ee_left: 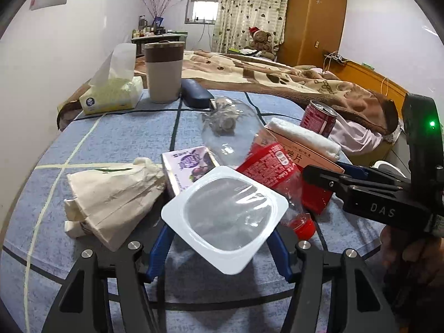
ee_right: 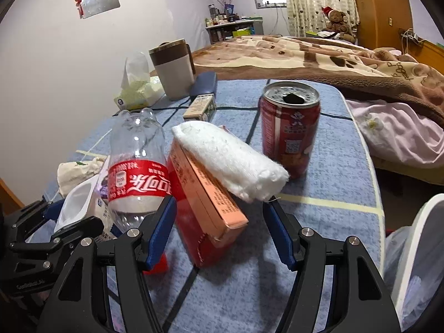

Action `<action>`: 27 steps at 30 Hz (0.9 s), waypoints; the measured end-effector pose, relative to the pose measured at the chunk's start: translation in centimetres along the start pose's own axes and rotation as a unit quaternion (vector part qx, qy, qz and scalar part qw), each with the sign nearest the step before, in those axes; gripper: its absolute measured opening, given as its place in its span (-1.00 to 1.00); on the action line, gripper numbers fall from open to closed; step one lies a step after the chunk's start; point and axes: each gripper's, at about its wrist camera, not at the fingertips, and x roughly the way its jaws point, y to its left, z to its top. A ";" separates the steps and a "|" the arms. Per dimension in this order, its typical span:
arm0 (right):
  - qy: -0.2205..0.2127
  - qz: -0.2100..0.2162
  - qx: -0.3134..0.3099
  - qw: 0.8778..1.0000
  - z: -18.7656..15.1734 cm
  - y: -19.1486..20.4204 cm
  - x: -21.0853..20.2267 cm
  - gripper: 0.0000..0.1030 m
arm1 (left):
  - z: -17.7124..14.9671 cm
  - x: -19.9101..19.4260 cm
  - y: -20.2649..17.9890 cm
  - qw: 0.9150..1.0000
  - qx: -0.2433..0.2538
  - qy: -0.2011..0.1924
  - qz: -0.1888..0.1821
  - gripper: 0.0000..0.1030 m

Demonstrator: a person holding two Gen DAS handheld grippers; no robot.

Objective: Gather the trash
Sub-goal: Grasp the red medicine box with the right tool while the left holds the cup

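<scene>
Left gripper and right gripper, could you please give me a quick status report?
Left gripper shut on white plastic cup. Right gripper open around orange box. Empty bottle crowding its left.

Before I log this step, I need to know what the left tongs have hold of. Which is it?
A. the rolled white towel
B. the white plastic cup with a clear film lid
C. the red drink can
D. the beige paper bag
B: in the left wrist view the white plastic cup sits gripped between the blue fingers of the left tongs, lifted above the tablecloth.
</scene>
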 end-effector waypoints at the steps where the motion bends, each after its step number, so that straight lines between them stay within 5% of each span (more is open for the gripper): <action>1: -0.001 0.003 -0.001 1.000 -0.1 0.0 -0.1 0.28 | 0.0 -0.1 0.1 1.000 -0.002 0.001 -0.001 0.09; 5: -0.001 0.000 -0.003 1.000 -0.1 0.3 0.0 0.22 | 0.1 -0.1 0.6 1.000 -0.008 0.003 -0.003 0.01; 12: -0.005 0.003 -0.008 1.000 -0.2 0.7 -0.5 -0.29 | 0.0 -0.4 0.5 1.000 -0.010 0.000 0.004 0.01; 21: -0.020 -0.007 -0.042 0.999 -0.8 2.2 -1.5 -0.67 | -0.2 -1.0 0.4 1.000 -0.010 -0.002 0.008 0.01; 27: -0.034 -0.018 -0.058 0.998 -1.2 2.8 -2.5 -0.68 | -0.4 -1.9 0.2 1.000 -0.009 -0.010 0.009 0.01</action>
